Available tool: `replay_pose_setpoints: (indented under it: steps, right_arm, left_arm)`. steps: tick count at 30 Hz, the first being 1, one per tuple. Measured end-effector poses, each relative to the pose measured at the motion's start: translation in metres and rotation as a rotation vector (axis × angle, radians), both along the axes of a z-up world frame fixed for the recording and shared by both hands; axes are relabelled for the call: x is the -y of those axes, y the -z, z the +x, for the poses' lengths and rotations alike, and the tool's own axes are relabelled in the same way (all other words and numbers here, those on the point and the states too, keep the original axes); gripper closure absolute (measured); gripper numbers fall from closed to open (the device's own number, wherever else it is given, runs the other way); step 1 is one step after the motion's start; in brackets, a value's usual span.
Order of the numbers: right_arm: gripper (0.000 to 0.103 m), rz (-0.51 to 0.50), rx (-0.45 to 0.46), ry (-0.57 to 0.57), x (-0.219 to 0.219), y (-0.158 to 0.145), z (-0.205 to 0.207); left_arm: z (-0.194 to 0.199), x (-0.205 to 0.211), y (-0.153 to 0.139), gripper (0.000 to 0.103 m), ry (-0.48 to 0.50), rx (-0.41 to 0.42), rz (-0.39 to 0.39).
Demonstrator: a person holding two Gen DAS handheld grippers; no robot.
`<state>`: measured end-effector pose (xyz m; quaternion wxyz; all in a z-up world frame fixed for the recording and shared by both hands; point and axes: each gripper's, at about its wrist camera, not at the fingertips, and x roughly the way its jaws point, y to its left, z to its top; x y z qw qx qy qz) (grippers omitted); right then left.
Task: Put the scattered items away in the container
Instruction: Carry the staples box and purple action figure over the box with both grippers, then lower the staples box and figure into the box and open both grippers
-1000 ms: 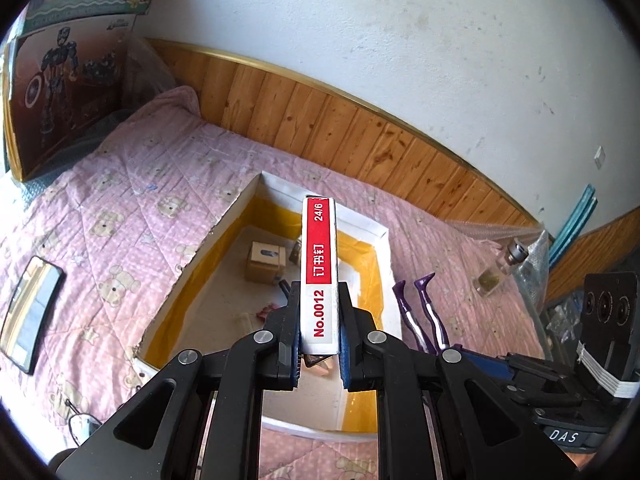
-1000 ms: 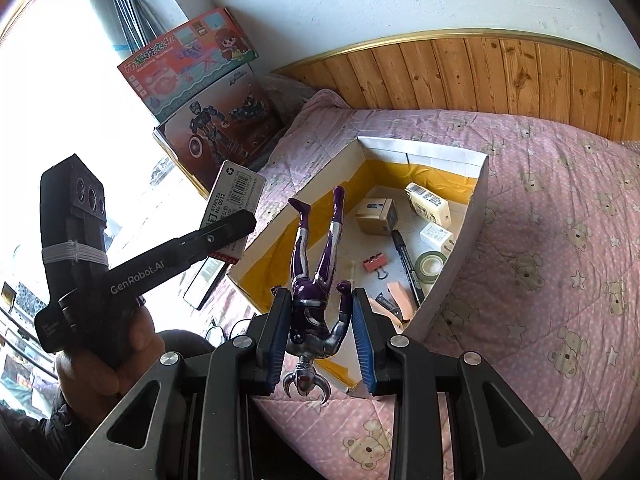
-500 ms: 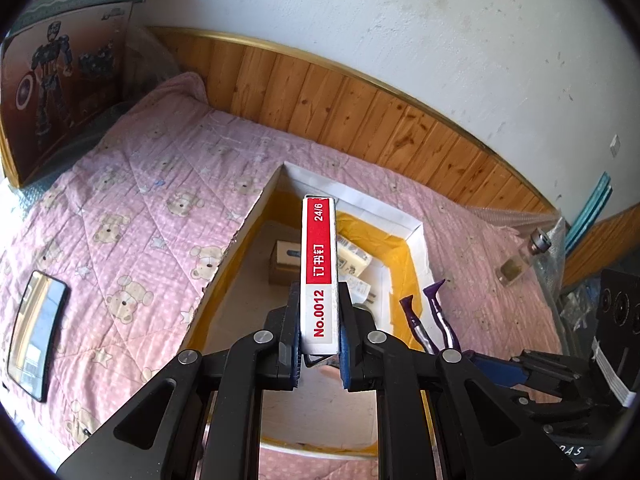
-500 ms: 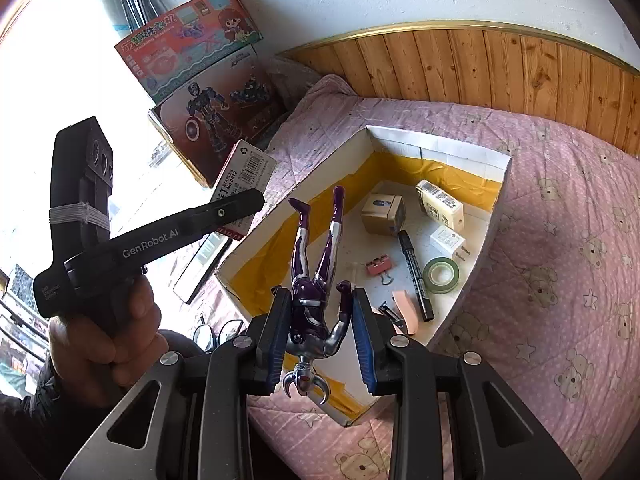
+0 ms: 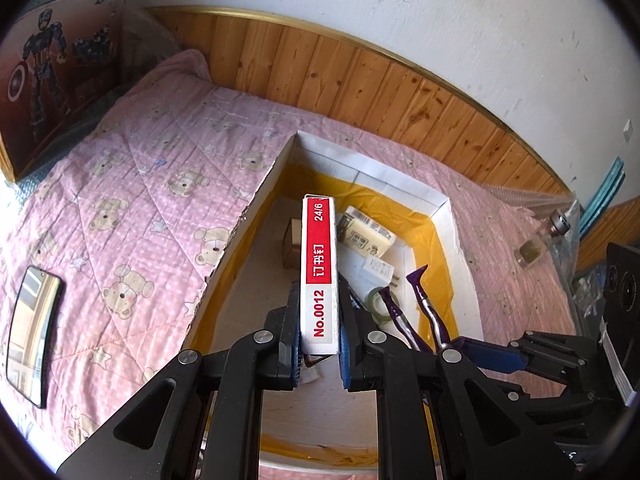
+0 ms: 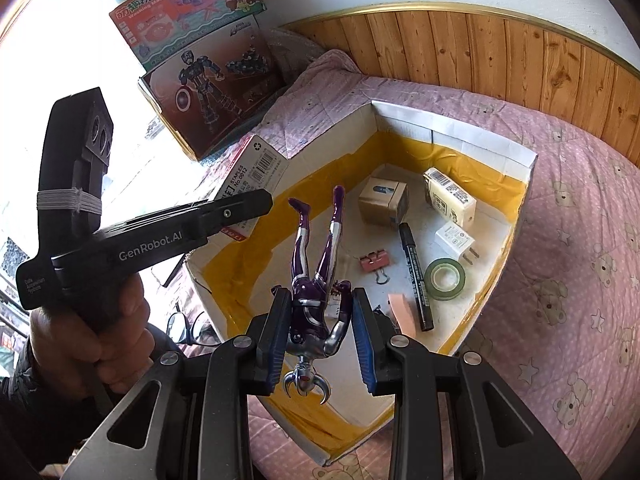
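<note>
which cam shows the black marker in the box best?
Right wrist. The black marker lies in full view on the floor of the box, between the pink binder clip and the green tape roll. In the left wrist view the staples box hides almost all of it.

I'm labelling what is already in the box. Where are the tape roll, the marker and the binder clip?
tape roll (image 6: pixel 445 279), right wrist view, on its green front rim
marker (image 6: pixel 416 276), right wrist view, mid-barrel on the printed lettering
binder clip (image 6: pixel 374 261), right wrist view, on its pink body
</note>
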<state>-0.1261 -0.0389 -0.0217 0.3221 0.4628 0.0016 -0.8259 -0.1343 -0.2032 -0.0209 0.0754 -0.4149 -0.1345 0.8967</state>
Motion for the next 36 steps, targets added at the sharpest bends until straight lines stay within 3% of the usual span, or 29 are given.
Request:
replay_pose_setpoints:
  steps: [19,21,24,36]
  right_arm:
    - [0.071,0.093,0.035,-0.042,0.014,0.029,-0.013]
    - [0.071,0.101,0.042,-0.045,0.014,0.031,-0.013]
    - [0.07,0.098,0.057,-0.035,0.012,0.034,-0.014]
    - [0.07,0.064,0.077,0.017,-0.008,0.029,-0.01]
  left_arm:
    - [-0.012,0.001,0.025,0.088,-0.001,0.081,-0.028]
    - [-0.014,0.001,0.028,0.086,-0.006,0.094,-0.026]
    - [-0.017,0.006,0.032,0.074,-0.032,0.114,-0.028]
    - [-0.016,0.009,0.03,0.074,-0.043,0.099,-0.014]
